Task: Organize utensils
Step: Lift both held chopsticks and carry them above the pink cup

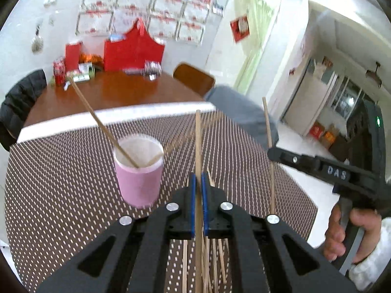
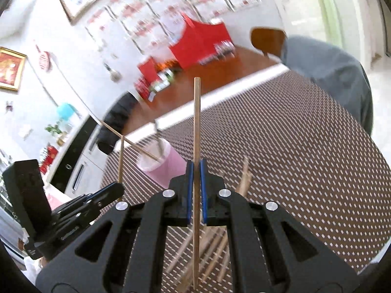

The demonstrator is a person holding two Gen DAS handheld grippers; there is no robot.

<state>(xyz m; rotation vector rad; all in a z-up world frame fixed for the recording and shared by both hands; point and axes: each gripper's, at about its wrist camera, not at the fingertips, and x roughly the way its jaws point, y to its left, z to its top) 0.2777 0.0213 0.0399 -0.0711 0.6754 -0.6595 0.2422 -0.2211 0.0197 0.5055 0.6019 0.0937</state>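
Each tool, left point(image 1: 198, 183) and right point(image 2: 196, 171), clenches one stick point(image 1: 198, 146); tips could miss the cup point(image 1: 138, 171) ahead.

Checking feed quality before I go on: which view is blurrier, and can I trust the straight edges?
Right wrist view: heavy motion blur on the back wall and the pink cup, though the held chopstick stays sharp. Left wrist view: cleaner, cup readable, slight smear. Both: fisheye bends the table edge.

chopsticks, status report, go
Left gripper shut on one chopstick; right gripper shut on another. Pink cup holds two. Loose pile below, path clear.
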